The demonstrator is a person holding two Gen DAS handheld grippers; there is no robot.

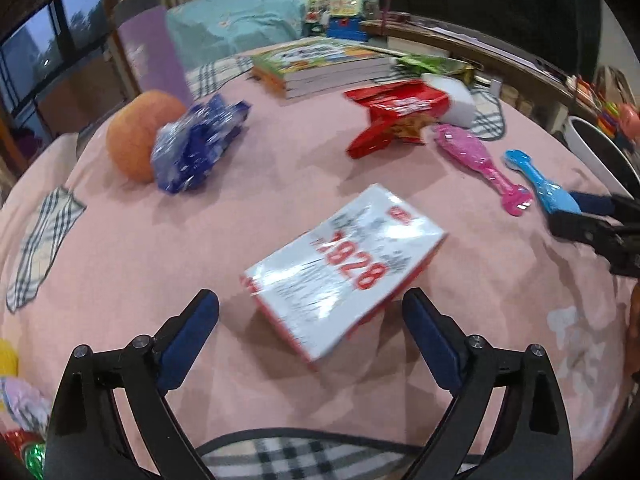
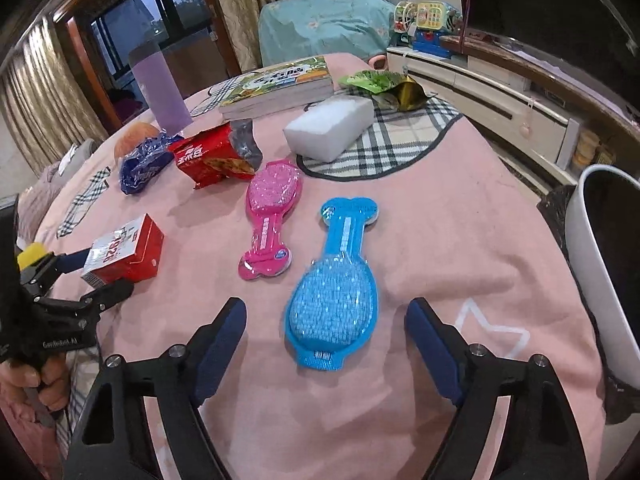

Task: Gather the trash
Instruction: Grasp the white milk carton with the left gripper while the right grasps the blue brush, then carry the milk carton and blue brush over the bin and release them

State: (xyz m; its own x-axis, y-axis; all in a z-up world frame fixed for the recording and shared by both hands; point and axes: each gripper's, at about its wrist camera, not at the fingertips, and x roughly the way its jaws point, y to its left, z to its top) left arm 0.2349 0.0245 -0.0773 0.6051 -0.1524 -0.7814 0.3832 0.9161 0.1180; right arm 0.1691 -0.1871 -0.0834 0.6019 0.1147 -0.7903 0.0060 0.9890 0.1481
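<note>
Spread wide, the left gripper point(image 1: 310, 314) is held just short of a red and white glossy cardboard box point(image 1: 344, 270), which lies flat on the pink fleece cloth point(image 1: 280, 152) between the blue pads, untouched. Beyond it a crumpled blue foil wrapper point(image 1: 196, 148) is seen. The right gripper point(image 2: 326, 322) is also parted, a blue bristled plastic brush point(image 2: 334, 300) lying between its fingers. To its right stands a white bin point(image 2: 592, 264), its contents not visible.

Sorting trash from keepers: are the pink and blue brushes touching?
Apart. The right wrist view shows pink cloth between the pink brush and blue brush.
</note>
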